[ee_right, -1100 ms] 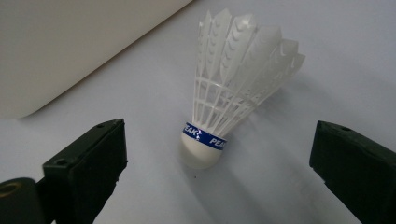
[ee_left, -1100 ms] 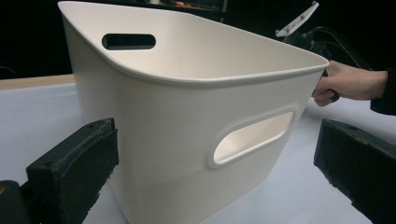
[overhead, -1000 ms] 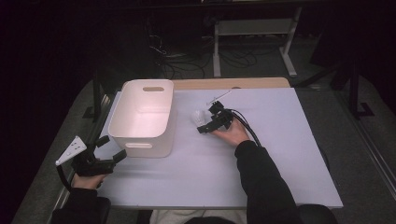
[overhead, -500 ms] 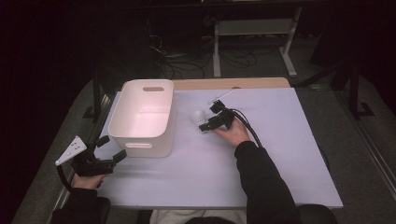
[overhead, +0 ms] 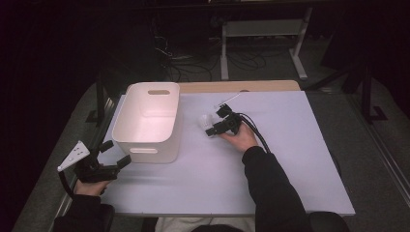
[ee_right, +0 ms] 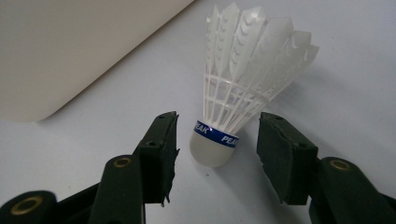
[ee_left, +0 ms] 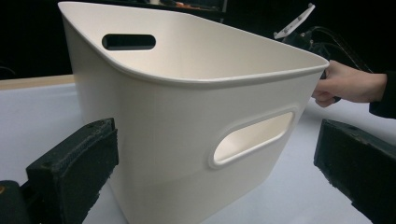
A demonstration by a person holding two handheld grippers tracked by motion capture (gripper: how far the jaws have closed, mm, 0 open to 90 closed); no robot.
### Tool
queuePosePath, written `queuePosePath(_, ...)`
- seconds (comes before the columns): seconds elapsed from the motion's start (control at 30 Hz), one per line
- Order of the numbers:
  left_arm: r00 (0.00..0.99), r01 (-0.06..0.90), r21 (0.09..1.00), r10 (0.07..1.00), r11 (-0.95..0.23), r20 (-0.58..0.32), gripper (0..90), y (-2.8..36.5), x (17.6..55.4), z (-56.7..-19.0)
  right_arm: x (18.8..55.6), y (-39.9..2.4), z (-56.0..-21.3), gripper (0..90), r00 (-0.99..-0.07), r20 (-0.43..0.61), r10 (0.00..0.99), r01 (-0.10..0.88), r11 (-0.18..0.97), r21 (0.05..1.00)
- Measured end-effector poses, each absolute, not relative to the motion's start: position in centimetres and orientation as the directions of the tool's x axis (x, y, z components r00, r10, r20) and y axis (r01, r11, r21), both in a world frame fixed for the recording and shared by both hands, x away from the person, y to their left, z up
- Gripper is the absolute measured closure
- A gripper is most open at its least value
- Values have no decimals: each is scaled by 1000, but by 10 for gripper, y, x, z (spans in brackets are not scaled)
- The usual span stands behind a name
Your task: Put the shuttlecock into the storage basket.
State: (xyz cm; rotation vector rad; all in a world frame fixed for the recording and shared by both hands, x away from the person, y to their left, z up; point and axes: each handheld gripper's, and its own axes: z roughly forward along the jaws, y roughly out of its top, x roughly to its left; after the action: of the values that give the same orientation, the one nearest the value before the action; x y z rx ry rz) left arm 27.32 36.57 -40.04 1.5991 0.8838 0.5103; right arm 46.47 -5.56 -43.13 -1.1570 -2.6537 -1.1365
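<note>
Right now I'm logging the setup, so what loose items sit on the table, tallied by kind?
White bin: 1
Shuttlecock: 1
Total: 2

bin (overhead: pixel 150 116): stands just ahead of my left gripper (overhead: pixel 113 154), blocking the straight way forward.
mat (overhead: pixel 290 159): bare to my right and near edge.
shuttlecock (ee_right: pixel 233 93): between my right gripper (ee_right: pixel 217 154) jaws, gaps both sides.
</note>
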Motion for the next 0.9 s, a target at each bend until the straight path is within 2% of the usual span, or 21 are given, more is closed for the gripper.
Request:
queuePosePath(0.5, 618, 263, 964, 773, -34, -142, 0, 366, 273, -400, 467, -51, -434, 547, -707, 311, 636, 670, 461, 582)
queuePosePath(0.63, 618, 263, 964, 773, -34, -141, 0, 366, 273, -400, 467, -51, -435, 617, -707, 308, 636, 669, 462, 582)
queuePosePath(0.9, 619, 263, 964, 773, -34, -142, 0, 366, 273, -400, 466, -51, -434, 653, -705, 301, 642, 671, 466, 577)
